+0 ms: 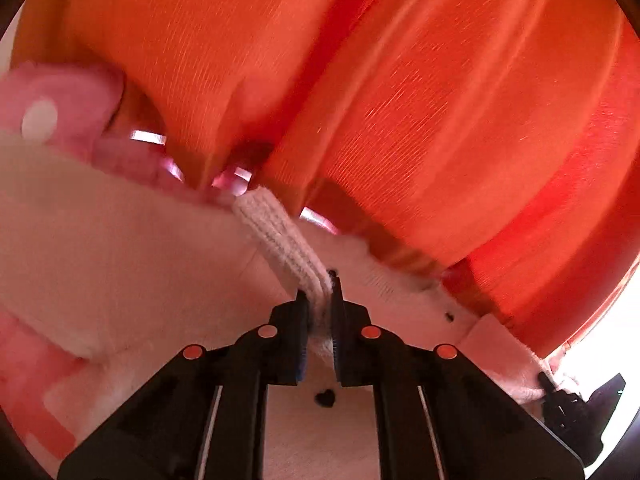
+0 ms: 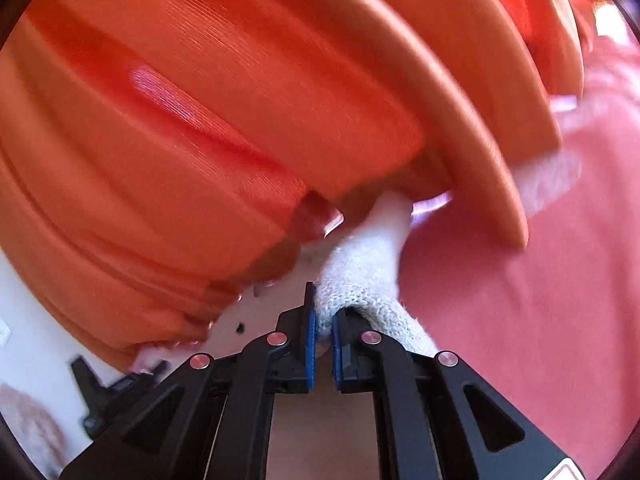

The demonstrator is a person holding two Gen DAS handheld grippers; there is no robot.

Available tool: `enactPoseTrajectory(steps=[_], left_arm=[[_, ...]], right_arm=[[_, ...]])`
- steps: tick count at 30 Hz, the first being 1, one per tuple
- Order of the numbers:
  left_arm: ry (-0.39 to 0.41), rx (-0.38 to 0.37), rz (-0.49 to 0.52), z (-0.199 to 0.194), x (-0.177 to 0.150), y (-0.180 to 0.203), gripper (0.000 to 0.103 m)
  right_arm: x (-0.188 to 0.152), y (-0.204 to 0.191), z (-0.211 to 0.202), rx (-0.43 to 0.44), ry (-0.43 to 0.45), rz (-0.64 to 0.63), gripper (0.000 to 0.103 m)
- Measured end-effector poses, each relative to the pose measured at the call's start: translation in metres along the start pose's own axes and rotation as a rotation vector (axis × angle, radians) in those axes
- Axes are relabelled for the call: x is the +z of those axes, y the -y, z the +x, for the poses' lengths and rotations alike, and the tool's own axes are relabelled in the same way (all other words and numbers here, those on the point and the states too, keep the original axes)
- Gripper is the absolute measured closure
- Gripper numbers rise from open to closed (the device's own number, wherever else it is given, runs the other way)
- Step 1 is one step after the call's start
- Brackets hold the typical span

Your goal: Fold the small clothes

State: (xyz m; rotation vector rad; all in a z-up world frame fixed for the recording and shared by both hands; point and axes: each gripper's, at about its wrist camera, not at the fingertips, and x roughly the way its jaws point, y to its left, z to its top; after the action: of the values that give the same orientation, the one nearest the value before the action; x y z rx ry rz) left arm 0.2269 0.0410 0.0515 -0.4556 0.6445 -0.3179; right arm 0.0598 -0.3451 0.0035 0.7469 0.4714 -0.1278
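A small pale knitted garment with a ribbed cream edge (image 1: 280,240) and tiny black heart prints hangs between both grippers. My left gripper (image 1: 320,304) is shut on the ribbed edge. My right gripper (image 2: 323,320) is shut on another cream knitted edge (image 2: 360,280) of the same garment. The other gripper shows small at the lower right of the left wrist view (image 1: 576,404) and at the lower left of the right wrist view (image 2: 104,380), also pinching the cloth. The garment's full shape is hidden.
Orange pleated cloth (image 1: 400,100) fills the upper part of both views (image 2: 200,120), close behind the garment. A pink fabric surface (image 2: 540,300) lies at the right of the right wrist view. Pink cloth with a white dot (image 1: 60,112) sits at the left.
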Motion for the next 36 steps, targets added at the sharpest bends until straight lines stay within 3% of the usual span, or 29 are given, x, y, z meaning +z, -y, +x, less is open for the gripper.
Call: enactPoseTrajectory(steps=[2,3,5,7,11,13,14,16,17,18,19,21,22,24,25,26,27,30,31,32,34,36], left_arm=[[-0.065,0.040,0.008,0.016,-0.011,-0.008,0.094],[-0.114,0.070,0.013,0.026,-0.020,-0.014,0.094],[-0.229,0.149,0.021,0.055,-0.046,-0.031,0.094],[-0.208,0.109,-0.025,0.051,-0.048,-0.037,0.093],[-0.185,0.086,-0.060,0.042,-0.036,-0.032,0.088],[-0.174,0.059,-0.105,0.041,-0.032,-0.037,0.071],[-0.163,0.053,-0.123,0.038,-0.030,-0.039,0.064],[-0.149,0.056,-0.158,0.037,-0.026,-0.048,0.046],[-0.150,0.056,-0.183,0.040,-0.026,-0.055,0.046],[-0.159,0.050,-0.215,0.044,-0.027,-0.062,0.046],[-0.167,0.041,-0.242,0.046,-0.028,-0.068,0.047],[-0.177,0.013,-0.268,0.051,-0.028,-0.075,0.056],[-0.182,0.012,-0.252,0.053,-0.028,-0.073,0.073],[-0.200,-0.024,-0.213,0.059,-0.025,-0.068,0.094],[-0.193,-0.034,-0.195,0.058,-0.024,-0.065,0.095],[-0.165,-0.037,-0.175,0.054,-0.021,-0.061,0.096],[-0.141,-0.045,-0.155,0.050,-0.018,-0.057,0.096],[-0.030,-0.088,-0.082,0.029,-0.002,-0.038,0.096],[-0.005,-0.091,-0.073,0.023,0.002,-0.036,0.096],[-0.007,-0.078,-0.068,0.024,0.002,-0.036,0.096],[-0.087,-0.015,-0.055,0.043,-0.009,-0.043,0.095],[-0.192,0.054,-0.078,0.067,-0.030,-0.058,0.096]], right_arm=[[-0.015,0.025,0.029,-0.155,-0.132,0.056,0.096],[-0.026,0.038,0.040,-0.193,-0.179,0.107,0.100],[-0.024,0.027,0.037,-0.222,-0.174,0.072,0.097],[-0.021,0.012,0.033,-0.276,-0.185,0.035,0.090],[-0.025,-0.001,0.017,-0.364,-0.177,0.081,0.083],[-0.020,-0.007,0.000,-0.382,-0.108,0.054,0.083],[-0.013,-0.012,-0.007,-0.394,-0.060,0.037,0.080],[0.000,-0.007,-0.016,-0.383,0.010,0.018,0.062],[0.010,-0.010,-0.010,-0.375,0.023,-0.007,0.047],[0.022,-0.012,0.004,-0.370,-0.002,-0.051,0.038],[0.030,-0.013,0.020,-0.371,-0.040,-0.085,0.038],[0.044,-0.014,0.061,-0.371,-0.114,-0.163,0.038],[0.048,-0.015,0.077,-0.396,-0.133,-0.198,0.038],[0.049,-0.017,0.118,-0.446,-0.221,-0.306,0.042],[0.048,-0.018,0.134,-0.447,-0.277,-0.342,0.051],[0.047,-0.021,0.147,-0.455,-0.310,-0.387,0.081],[0.051,-0.025,0.144,-0.440,-0.275,-0.399,0.093],[0.077,-0.026,0.103,-0.261,-0.097,-0.269,0.097],[0.082,-0.018,0.096,-0.252,-0.053,-0.232,0.097],[0.082,-0.010,0.097,-0.280,-0.042,-0.220,0.097],[0.071,0.019,0.131,-0.415,-0.175,-0.232,0.097],[0.069,0.022,0.133,-0.426,-0.173,-0.248,0.095]])
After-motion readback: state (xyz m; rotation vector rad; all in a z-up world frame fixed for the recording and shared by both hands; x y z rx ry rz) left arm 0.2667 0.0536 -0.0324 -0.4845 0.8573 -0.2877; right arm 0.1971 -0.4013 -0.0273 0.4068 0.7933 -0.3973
